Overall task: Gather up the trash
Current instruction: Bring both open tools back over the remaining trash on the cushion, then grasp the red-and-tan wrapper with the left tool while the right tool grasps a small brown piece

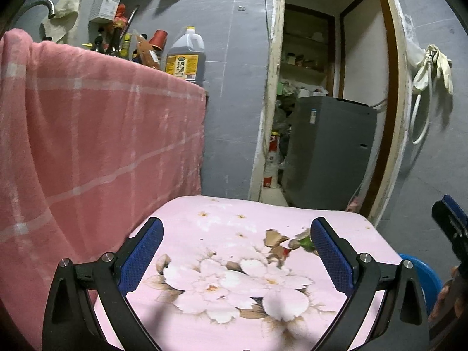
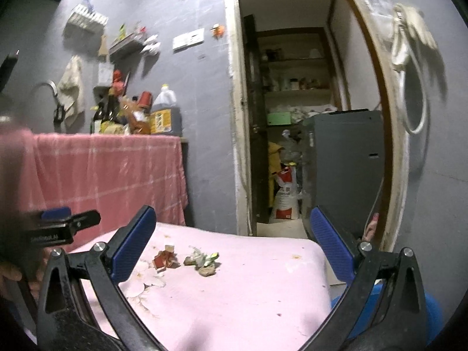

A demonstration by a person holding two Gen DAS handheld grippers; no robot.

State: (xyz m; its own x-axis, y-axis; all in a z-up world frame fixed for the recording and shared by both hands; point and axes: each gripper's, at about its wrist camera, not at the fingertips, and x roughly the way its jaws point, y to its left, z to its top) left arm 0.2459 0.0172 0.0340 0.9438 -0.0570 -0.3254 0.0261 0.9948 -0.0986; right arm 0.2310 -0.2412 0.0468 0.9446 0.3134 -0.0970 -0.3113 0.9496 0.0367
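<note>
Left gripper: my left gripper (image 1: 237, 242) hangs over the near part of the table (image 1: 336, 222), jaws spread wide with nothing between the pads; only the flowered cloth (image 1: 222, 286) shows in the gap.
Right gripper: my right gripper (image 2: 232, 234) is also held above the table's near edge, jaws wide apart and empty; in the left wrist view a part of it shows past the table's right edge.
Trash, brown and red: torn cardboard scraps (image 2: 165, 260) lie on the cloth toward the table's left side as the right wrist camera sees it, beside the printed flowers.
Trash, green and pale: a crumpled wrapper heap (image 2: 203, 261) lies just right of the cardboard scraps, near but apart from them; from the left wrist camera it is partly hidden behind my right-hand finger (image 1: 330, 254).
Contact: neither tool touches any of the trash.
Beyond the table's left edge: a pink checked cloth (image 1: 96, 134) hangs over a counter carrying bottles and a big dark jug (image 1: 185, 57).
Beyond the far edge: an open doorway with a grey cabinet (image 1: 330, 149) in it.
Off the right edge: something round and blue (image 1: 424, 278), low down; I cannot tell what it is.
</note>
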